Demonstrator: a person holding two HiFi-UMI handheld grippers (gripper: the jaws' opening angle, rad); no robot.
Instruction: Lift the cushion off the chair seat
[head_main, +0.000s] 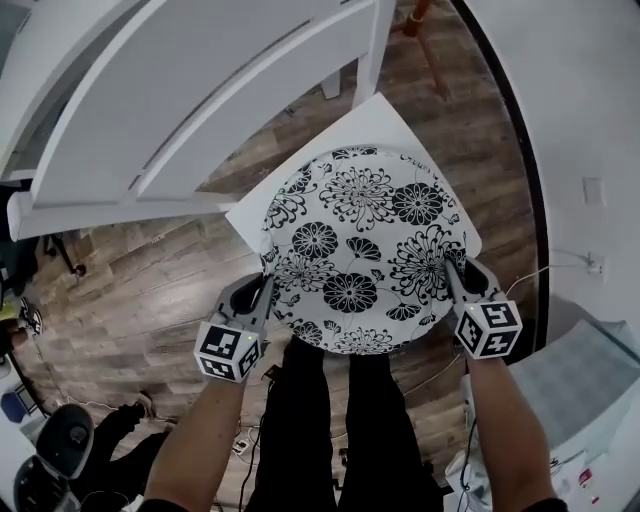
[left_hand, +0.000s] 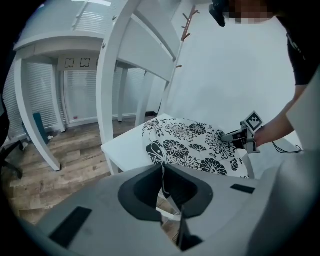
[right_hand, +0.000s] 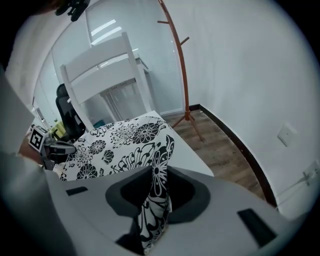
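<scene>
Cushion (head_main: 355, 250), round and printed with black flowers, lies on the white chair seat (head_main: 383, 120), gripped at two opposite points of its near rim. The left tool (head_main: 266, 290) is clenched on a thin edge of fabric, and the right tool (head_main: 452, 272) is clamped on a fuller fold. It looks light and soft (the cloth bunches between the jaws), so it will likely sag in the middle when raised. The rim seems the sensible hold. Wood-plank floor (head_main: 130, 290) and a white wall (head_main: 590, 90) lie around.

White chair seat (head_main: 385, 118) on wood floor (head_main: 150, 290); 1 floral cushion (head_main: 360, 250) atop seat.
</scene>
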